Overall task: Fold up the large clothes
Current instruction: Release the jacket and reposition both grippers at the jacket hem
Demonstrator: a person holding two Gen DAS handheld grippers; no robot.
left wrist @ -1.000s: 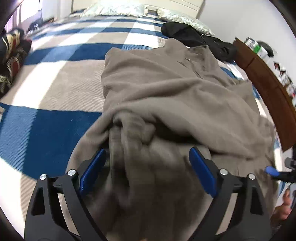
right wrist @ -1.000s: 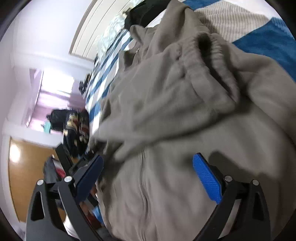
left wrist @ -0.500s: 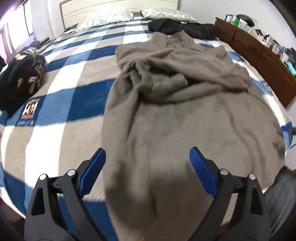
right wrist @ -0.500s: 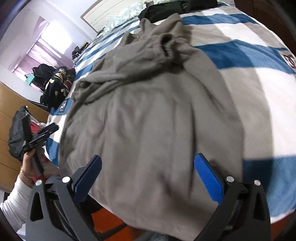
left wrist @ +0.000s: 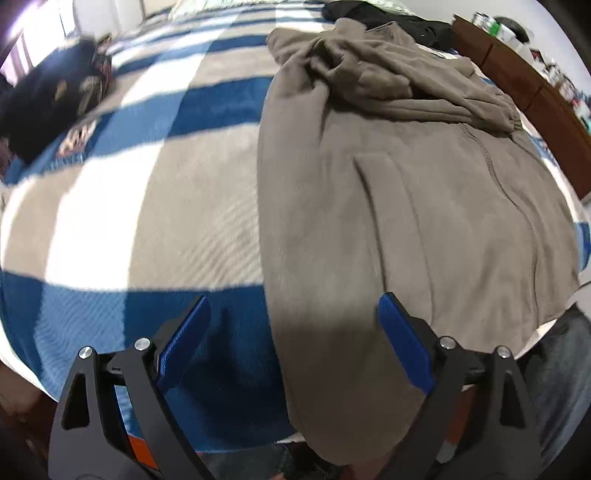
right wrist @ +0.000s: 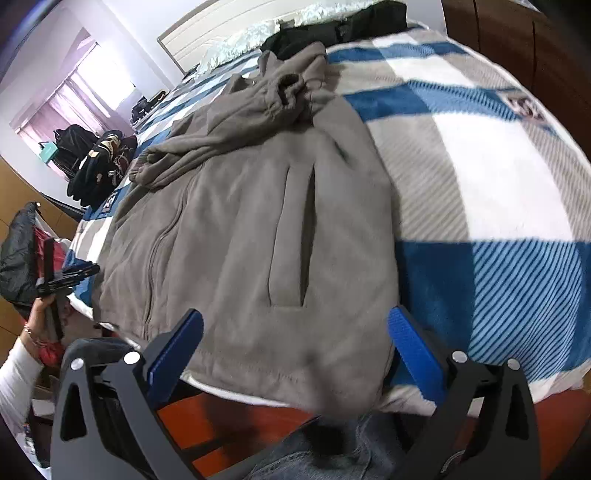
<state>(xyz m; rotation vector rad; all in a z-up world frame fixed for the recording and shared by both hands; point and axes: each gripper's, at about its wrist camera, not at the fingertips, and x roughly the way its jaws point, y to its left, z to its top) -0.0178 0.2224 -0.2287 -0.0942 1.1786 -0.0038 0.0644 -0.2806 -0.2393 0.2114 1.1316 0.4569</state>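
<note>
A large taupe zip-up hoodie (left wrist: 406, 206) lies lengthwise on the blue, white and beige checked blanket (left wrist: 155, 206). Its hem hangs over the near bed edge and its sleeves are bunched across the chest. In the right wrist view the hoodie (right wrist: 251, 229) shows its zipper and a front pocket. My left gripper (left wrist: 293, 334) is open, above the hem's left corner, holding nothing. My right gripper (right wrist: 295, 349) is open, above the hem's right corner, holding nothing. The left gripper also shows at the left of the right wrist view (right wrist: 66, 277).
A black garment (left wrist: 406, 18) lies by the pillows at the far end. A dark patterned garment (left wrist: 48, 96) lies at the left edge of the bed. A brown wooden unit (left wrist: 535, 88) runs along the right side. My jeans (right wrist: 332, 450) are at the bed edge.
Both grippers have drawn back from the bunched sleeves to the near hem. The hoodie's body now lies spread flat toward the bed edge.
</note>
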